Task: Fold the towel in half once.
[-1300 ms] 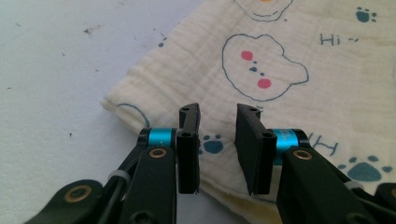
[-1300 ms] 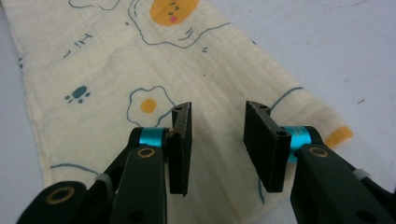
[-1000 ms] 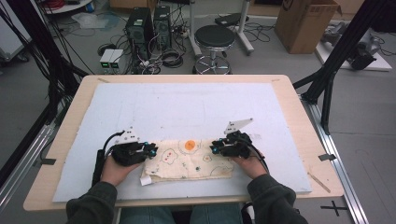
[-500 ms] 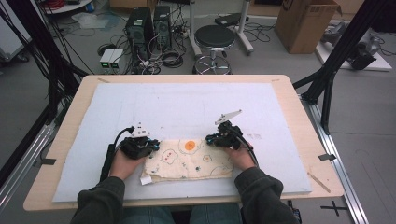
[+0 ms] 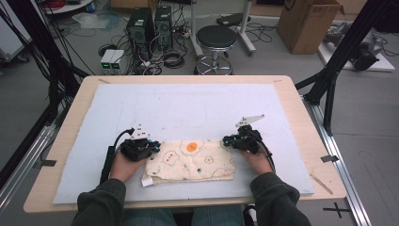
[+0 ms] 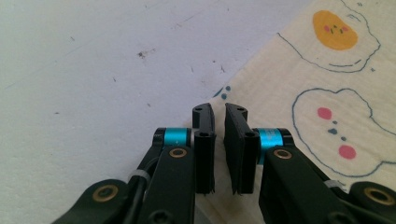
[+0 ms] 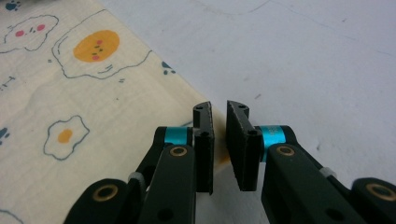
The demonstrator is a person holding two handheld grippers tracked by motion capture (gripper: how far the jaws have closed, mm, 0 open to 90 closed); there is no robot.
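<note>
Pale blue mat (image 5: 188, 108), cream cloth (image 5: 193, 160), egg prints, folded flat.

**Folded printed cloth**

A cream cloth (image 5: 193, 160), printed with fried-egg and cloud motifs outlined in blue, is laid flat near the front edge of the surface. A small white label is seen at its front-left corner.
</note>
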